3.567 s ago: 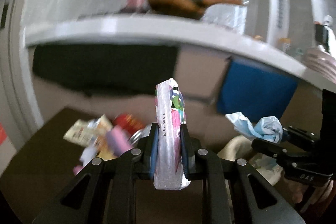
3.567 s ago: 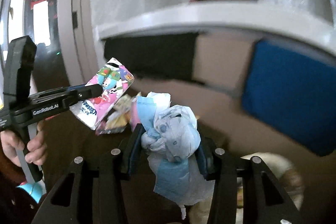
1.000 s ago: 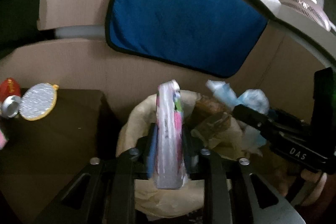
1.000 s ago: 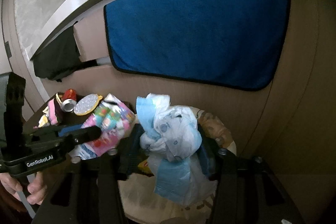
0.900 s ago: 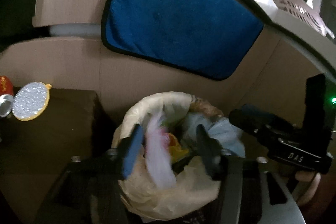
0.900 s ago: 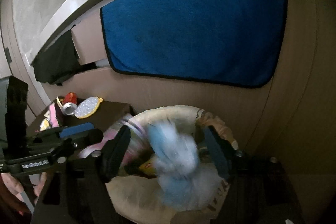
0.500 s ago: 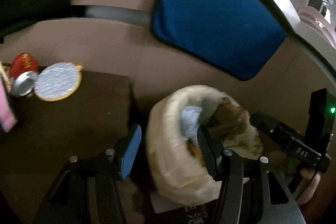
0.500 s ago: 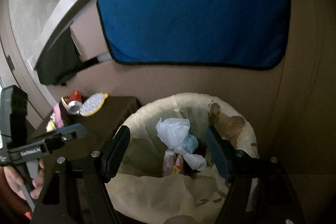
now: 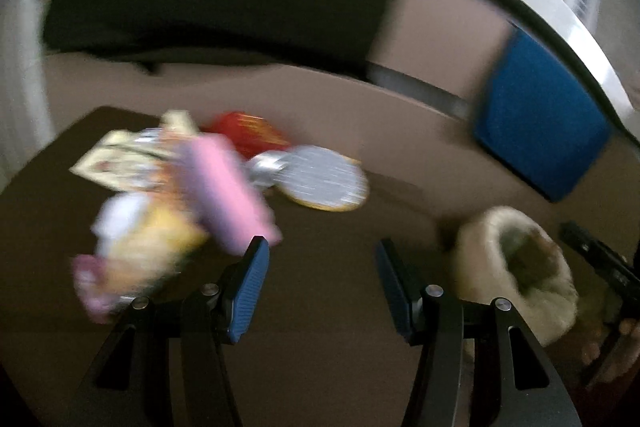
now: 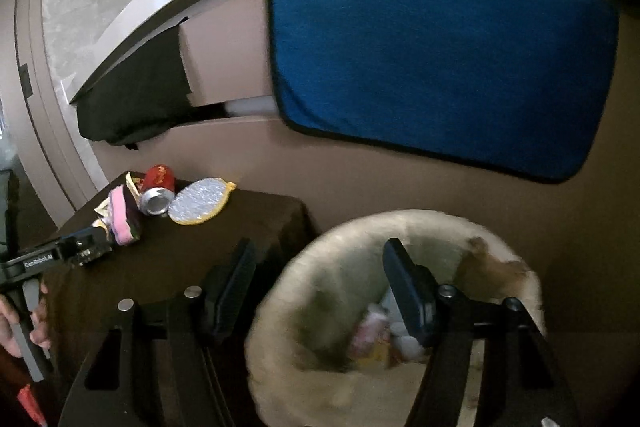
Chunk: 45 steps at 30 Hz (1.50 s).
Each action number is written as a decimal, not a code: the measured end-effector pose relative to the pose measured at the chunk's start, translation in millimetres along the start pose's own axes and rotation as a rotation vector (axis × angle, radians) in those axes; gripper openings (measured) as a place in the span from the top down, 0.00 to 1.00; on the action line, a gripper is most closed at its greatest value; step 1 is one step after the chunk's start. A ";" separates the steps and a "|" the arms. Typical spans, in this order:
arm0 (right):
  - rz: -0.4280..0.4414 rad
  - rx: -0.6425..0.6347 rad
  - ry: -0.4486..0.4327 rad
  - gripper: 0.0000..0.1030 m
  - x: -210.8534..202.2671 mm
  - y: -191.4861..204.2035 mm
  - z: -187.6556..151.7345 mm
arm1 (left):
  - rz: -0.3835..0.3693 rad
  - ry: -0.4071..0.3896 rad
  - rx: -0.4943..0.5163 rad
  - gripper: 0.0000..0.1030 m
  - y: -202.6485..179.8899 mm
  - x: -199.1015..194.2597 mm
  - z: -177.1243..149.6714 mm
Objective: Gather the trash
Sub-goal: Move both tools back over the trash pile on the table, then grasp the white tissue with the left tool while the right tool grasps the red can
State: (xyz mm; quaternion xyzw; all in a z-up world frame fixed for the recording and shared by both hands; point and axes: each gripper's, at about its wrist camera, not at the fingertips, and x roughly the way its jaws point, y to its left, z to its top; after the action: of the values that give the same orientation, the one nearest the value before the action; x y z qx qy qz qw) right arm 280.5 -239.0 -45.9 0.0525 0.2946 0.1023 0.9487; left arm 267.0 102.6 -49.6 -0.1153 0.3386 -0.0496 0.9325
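Jaws of my left gripper stand spread and empty, having just been opening, above the dark table. Trash lies ahead on the table: pink sponge, wrappers, red can, silver pad. My right gripper, jaws wide and lately narrowing slightly, hangs empty over the lined bin, where dropped trash rests inside.
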 end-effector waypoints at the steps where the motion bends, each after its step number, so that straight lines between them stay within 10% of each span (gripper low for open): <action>1: -0.002 0.007 0.009 0.39 6.0 9.6 2.5 | 0.024 -0.016 -0.032 0.45 18.1 -5.2 1.9; 15: 0.199 -0.123 0.121 0.39 62.5 115.4 -1.9 | 0.054 0.070 -0.200 0.46 164.4 13.3 8.3; 22: 0.189 -0.201 0.172 0.42 79.3 139.8 -12.6 | 0.063 0.105 -0.232 0.47 171.9 49.0 12.9; 31: 0.225 -0.208 0.240 0.44 91.1 145.6 -23.7 | 0.074 0.158 -0.231 0.85 161.0 46.6 -0.1; 45: 0.338 -0.293 0.146 0.45 155.8 213.2 47.5 | 0.017 0.137 -0.253 0.86 166.4 -14.5 -30.9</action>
State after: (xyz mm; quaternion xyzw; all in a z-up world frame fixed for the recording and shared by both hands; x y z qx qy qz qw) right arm 398.2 1.8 -58.3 -0.0446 0.3314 0.3046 0.8919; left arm 238.4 260.6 -104.9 -0.2256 0.4062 -0.0065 0.8855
